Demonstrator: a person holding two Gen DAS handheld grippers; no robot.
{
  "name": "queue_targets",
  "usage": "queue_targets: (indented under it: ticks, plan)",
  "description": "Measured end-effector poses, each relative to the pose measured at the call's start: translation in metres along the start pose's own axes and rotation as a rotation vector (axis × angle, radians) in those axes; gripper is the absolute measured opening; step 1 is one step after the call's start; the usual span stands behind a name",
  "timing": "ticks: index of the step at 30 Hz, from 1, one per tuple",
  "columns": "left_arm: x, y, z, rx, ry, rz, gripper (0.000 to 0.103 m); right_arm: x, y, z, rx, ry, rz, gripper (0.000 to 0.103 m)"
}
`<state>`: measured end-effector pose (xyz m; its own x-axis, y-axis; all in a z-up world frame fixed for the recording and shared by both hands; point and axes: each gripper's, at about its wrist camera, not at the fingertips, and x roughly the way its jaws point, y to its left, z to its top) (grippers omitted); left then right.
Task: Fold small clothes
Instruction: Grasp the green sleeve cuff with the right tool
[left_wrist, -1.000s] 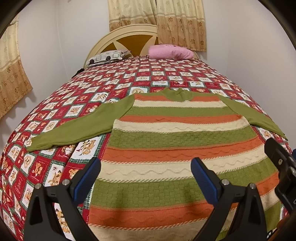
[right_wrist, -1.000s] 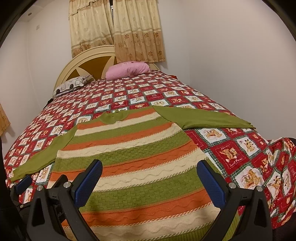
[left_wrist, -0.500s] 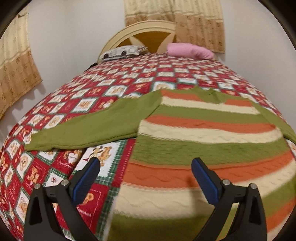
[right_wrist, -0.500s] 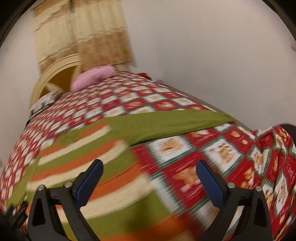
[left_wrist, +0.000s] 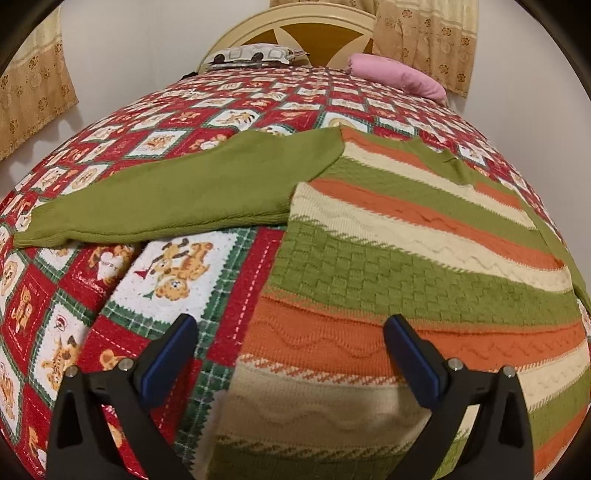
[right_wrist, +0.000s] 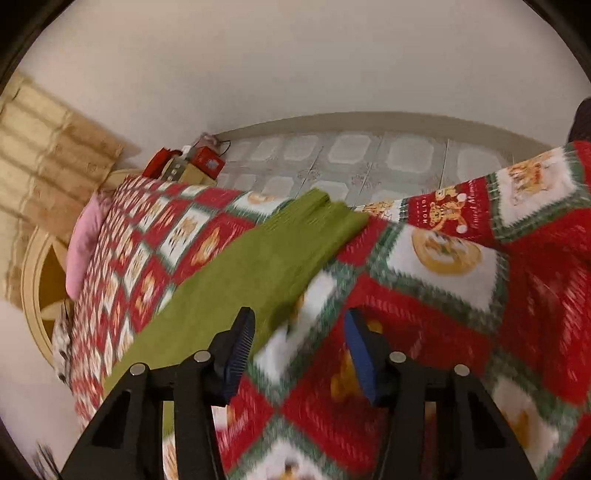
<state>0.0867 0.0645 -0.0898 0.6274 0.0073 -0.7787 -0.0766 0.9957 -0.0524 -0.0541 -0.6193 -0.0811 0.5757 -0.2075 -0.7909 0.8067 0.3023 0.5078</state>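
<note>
Both sleeves unfolded: with left gripper (left_wrist: 290, 349) spread over sweater (left_wrist: 424, 258) edge and right gripper (right_wrist: 299, 341) part-spread, pinch sleeve (right_wrist: 258, 266) cuff ahead-left.

You see a red, white and green patchwork quilt (left_wrist: 177, 266) printed with teddy bears. By the cream headboard (left_wrist: 295, 22) lie 1 pink pillow (left_wrist: 399, 75) and 1 grey patterned pillow (left_wrist: 255, 55). Beige curtains (left_wrist: 424, 37) hang behind. Red boxes (right_wrist: 205, 160) sit on the tiled floor (right_wrist: 369, 158).
</note>
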Motion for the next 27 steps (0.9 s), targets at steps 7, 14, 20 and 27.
queue_targets:
  ticks: [7,14,20,27]
  plan:
    - [0.005,0.001,0.004,-0.003,0.002,-0.001,0.103,0.030,-0.009,0.028,0.093,-0.012,0.016,0.037]
    - [0.006,0.001,0.003,-0.002,0.006,-0.001,0.103,0.016,-0.013,0.032,0.008,-0.019,0.044,0.008]
    - [0.006,0.001,0.002,-0.004,0.005,-0.005,0.103,-0.039,0.050,0.005,-0.231,-0.119,0.061,0.008]
    - [0.005,0.005,0.001,-0.021,0.000,-0.030,0.103,-0.087,0.158,-0.082,-0.534,-0.150,0.112,0.008]
